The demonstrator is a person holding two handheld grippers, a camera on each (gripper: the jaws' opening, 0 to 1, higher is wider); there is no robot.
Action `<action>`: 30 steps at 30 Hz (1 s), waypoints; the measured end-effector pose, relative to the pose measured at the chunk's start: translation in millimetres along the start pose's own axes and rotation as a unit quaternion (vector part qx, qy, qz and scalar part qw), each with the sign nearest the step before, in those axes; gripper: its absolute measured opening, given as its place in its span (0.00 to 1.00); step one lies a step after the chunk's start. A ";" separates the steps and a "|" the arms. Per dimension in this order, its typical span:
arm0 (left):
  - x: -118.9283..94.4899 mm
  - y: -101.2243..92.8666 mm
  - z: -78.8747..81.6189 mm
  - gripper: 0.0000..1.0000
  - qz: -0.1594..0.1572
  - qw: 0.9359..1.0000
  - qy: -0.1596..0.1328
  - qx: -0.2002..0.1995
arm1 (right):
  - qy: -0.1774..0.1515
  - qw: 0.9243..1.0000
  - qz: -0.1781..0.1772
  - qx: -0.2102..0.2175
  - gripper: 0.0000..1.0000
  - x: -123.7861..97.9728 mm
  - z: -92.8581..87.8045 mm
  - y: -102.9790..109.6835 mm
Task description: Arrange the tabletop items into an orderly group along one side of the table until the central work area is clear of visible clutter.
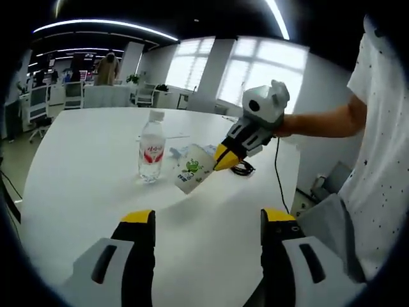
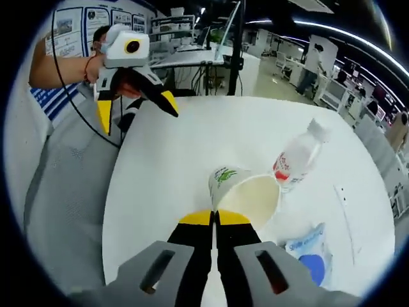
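Here the cup [image 1: 193, 169] is pinched at its rim by the right gripper [image 1: 223, 157], jaws closed on the wall, and is held tilted at mid-frame of the left gripper view, just right of the upright bottle [image 1: 151, 147]; whether its base touches the table [image 1: 83, 185] cannot be told. The left gripper [image 1: 208, 220] is held wide with nothing between its jaws, at the bottom of that frame. To do this step well, the cup should probably be kept level (a thin rim may buckle) and set close beside the bottle so a tidy group forms along one edge. In the right gripper view the cup's bare inside [image 2: 250, 196] is seen at centre, and a blue-printed packet [image 2: 308, 248] at lower right. A black cable [image 1: 243, 169] behind the cup is seen in the left gripper view.
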State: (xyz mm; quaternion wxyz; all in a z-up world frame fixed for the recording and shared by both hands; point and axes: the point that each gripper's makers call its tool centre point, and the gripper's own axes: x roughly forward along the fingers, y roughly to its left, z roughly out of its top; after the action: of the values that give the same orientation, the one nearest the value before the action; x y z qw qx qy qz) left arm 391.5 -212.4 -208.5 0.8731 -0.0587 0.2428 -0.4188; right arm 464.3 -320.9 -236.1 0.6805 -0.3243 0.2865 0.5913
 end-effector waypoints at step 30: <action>-6.4 3.8 -8.5 0.66 0.012 1.000 -0.009 -0.017 | 0.212 0.934 0.005 -0.288 0.00 -3.7 -41.1 -97.4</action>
State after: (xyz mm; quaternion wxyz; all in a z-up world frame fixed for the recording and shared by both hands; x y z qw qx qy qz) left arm 386.7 -204.3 -214.7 0.8790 -0.0746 0.2432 -0.4033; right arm 560.1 -364.1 -248.9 0.4785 -0.6226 0.2437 0.5692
